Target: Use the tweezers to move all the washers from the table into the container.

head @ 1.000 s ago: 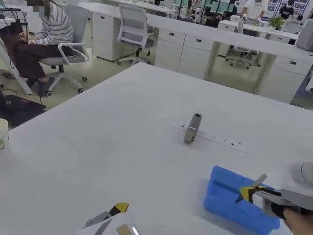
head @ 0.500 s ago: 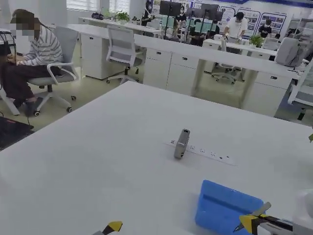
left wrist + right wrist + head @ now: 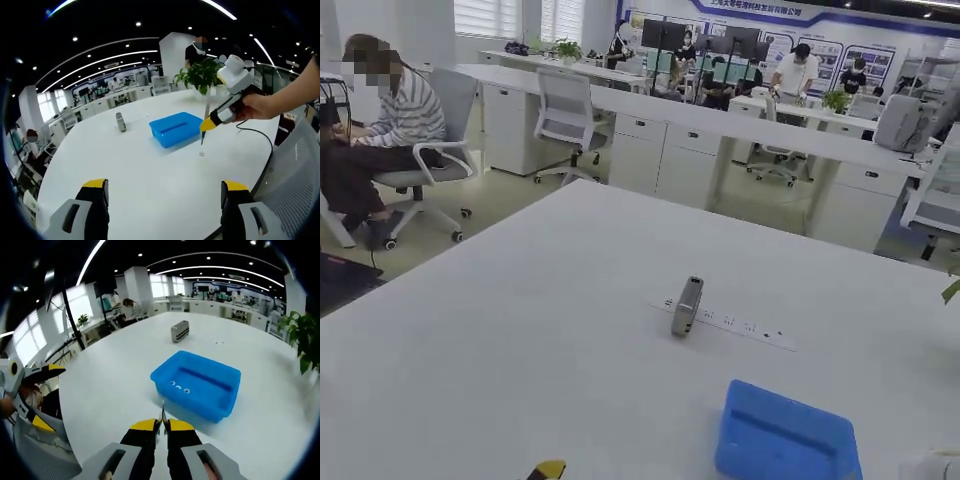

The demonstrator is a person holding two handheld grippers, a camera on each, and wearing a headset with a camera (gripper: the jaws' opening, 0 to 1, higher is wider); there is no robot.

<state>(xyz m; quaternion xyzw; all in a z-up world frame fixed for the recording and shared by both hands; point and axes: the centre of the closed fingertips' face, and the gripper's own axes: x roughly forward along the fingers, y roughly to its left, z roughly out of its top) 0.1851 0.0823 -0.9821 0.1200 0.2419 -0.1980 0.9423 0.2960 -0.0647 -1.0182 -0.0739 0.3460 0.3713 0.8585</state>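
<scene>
Right gripper point(image 3: 161, 424): I clamp the tweezers point(image 3: 162, 415) just beside the container point(image 3: 200, 407).
Left gripper point(image 3: 164, 185): apart, empty.
Washers point(image 3: 179, 387): inside the container; probably light, slippery; I'd pinch a rim.

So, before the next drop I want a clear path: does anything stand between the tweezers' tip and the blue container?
Nothing visible does. In the left gripper view the tweezers, clamped in the right gripper, point down close beside the container, and only bare white table lies between them.
</scene>
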